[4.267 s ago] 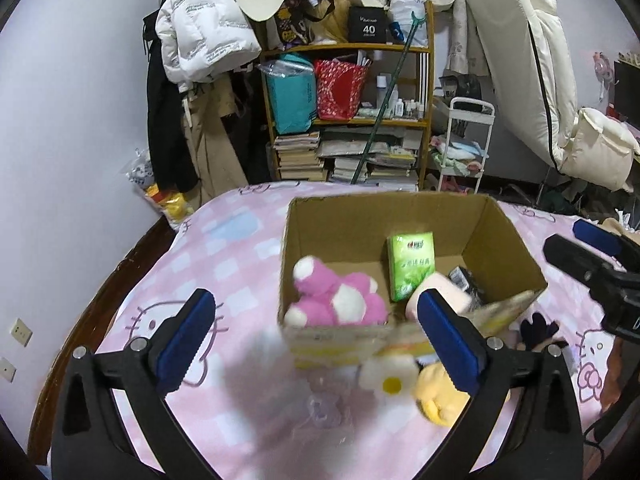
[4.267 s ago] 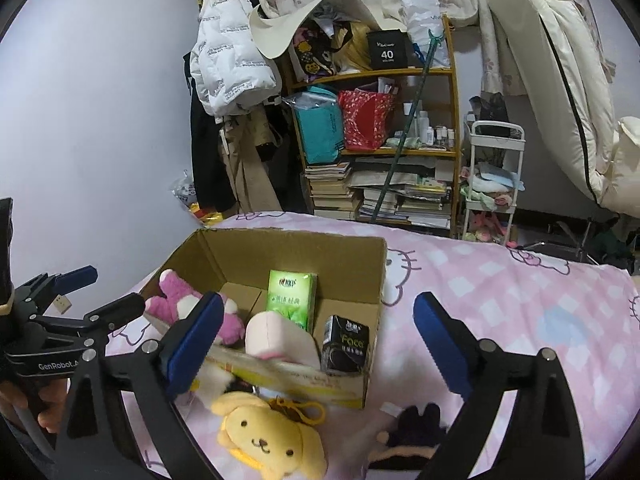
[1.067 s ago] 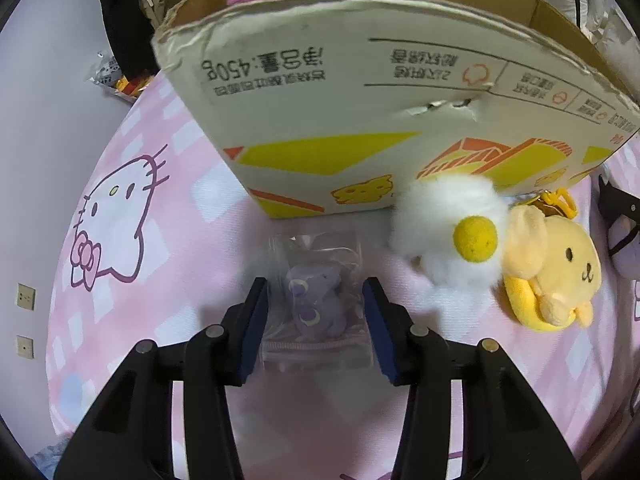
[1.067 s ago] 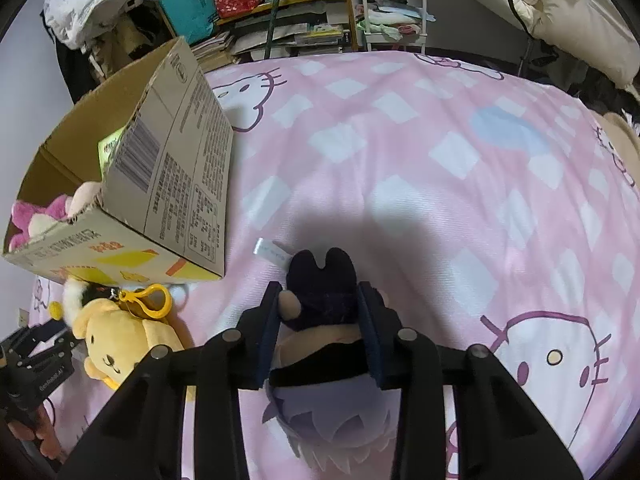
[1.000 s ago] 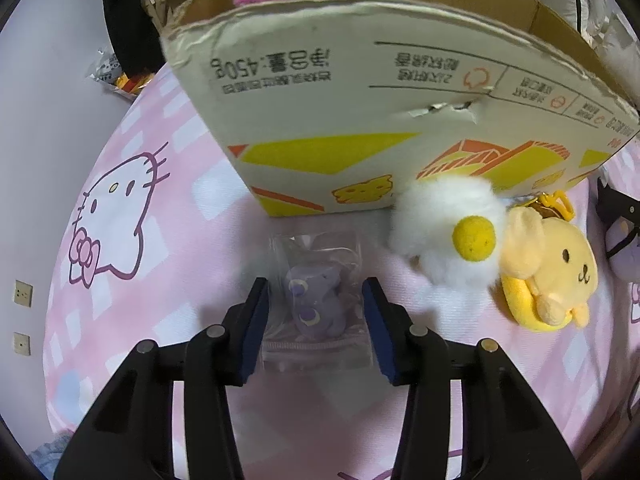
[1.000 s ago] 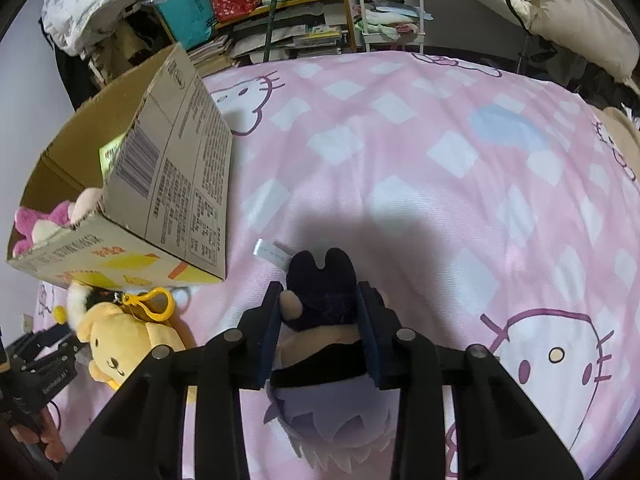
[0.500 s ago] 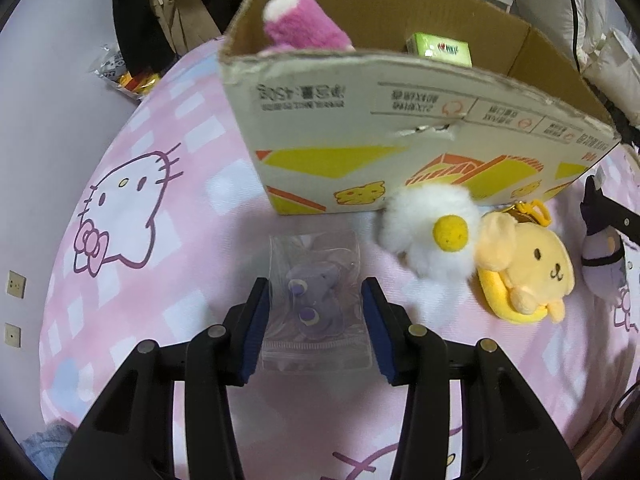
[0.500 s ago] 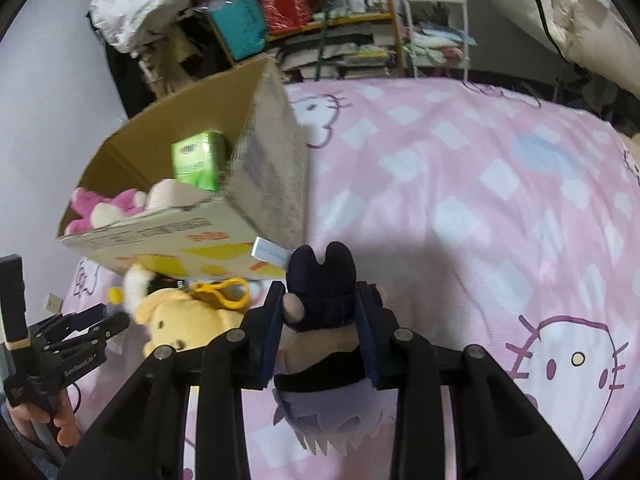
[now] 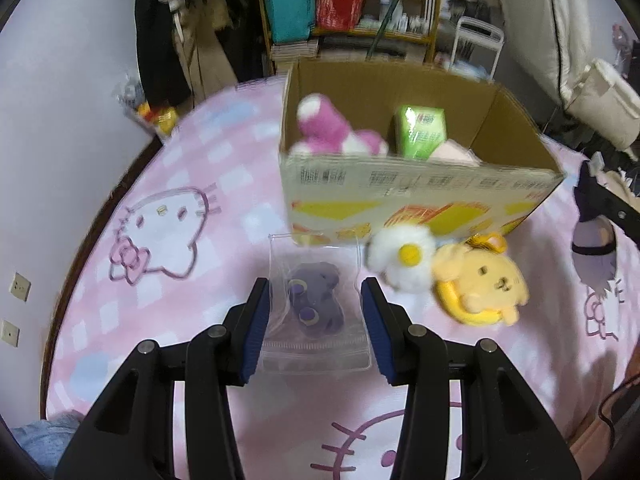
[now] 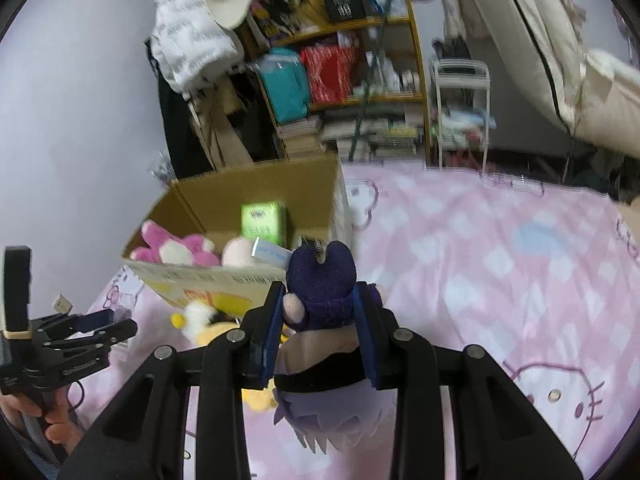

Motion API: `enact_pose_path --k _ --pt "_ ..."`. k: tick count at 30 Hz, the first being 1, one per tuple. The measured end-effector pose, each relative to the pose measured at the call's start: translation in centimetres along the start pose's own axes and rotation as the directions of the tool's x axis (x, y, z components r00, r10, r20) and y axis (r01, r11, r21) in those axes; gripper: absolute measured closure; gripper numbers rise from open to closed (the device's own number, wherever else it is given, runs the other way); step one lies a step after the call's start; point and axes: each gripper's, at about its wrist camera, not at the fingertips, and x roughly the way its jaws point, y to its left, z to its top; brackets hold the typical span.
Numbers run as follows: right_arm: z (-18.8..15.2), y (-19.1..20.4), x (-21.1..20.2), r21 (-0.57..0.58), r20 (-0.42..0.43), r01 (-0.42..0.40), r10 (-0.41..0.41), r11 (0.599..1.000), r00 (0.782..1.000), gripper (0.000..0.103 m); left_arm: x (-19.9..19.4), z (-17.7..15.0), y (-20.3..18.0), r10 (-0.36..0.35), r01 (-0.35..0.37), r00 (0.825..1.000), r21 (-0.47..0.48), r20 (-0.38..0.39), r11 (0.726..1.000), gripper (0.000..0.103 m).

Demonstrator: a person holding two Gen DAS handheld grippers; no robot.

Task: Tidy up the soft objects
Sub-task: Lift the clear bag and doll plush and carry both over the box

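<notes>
My left gripper [image 9: 316,304] is shut on a clear bag holding a small purple plush [image 9: 316,300], lifted above the pink bed in front of the cardboard box [image 9: 400,196]. My right gripper [image 10: 318,320] is shut on a dark purple plush doll [image 10: 320,284], held in the air beside the box [image 10: 224,276]; it also shows at the right edge of the left wrist view [image 9: 592,248]. The box holds a pink plush [image 9: 332,136], a green tissue pack [image 9: 420,132] and a pale pink plush [image 10: 238,252]. A white flower plush [image 9: 404,256] and a yellow dog plush [image 9: 484,284] lie before the box.
The bed has a pink Hello Kitty sheet [image 9: 168,224]. A cluttered shelf [image 10: 344,80], hanging coats [image 10: 192,40], a white rack [image 10: 460,112] and a cream mattress [image 10: 560,40] stand behind. The left gripper shows at lower left of the right wrist view [image 10: 80,332].
Both grippers have risen from the bed with their plushes. The bagged plush and the dark doll are now lifted, and the box interior has come into view.
</notes>
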Motion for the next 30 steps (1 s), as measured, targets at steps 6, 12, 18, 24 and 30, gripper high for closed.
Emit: enact_pose_path --k 6,12,18,24,30 --pt "0.8 1.0 -2.5 -0.041 0.141 -0.013 0.019 0.999 0.990 0.067 -4.4 0.7 -0.1 -0.001 -0.002 0.984 0.013 0.180 1.000 0.058" --pt "2.3 1.8 -3.8 -0.070 0.214 -0.036 0.050 0.997 0.976 0.067 -7.1 2.5 0.7 -0.010 0.006 0.940 0.013 0.340 1.000 0.058" --pt "4.2 2.9 -3.9 -0.115 0.257 -0.055 0.083 0.992 0.963 0.067 -8.6 4.7 0.6 -0.007 -0.001 0.902 0.017 0.431 1.000 0.058" --pt "6.7 4.5 -3.3 -0.172 0.295 -0.054 0.104 0.984 0.950 0.067 -9.0 7.6 0.0 -0.002 -0.018 0.875 0.038 0.485 0.999 0.058" --pt "8.7 5.6 -2.8 -0.221 0.307 -0.066 0.133 0.973 0.942 0.067 -8.8 9.7 -0.5 0.012 -0.044 0.869 0.053 0.494 0.998 0.057"
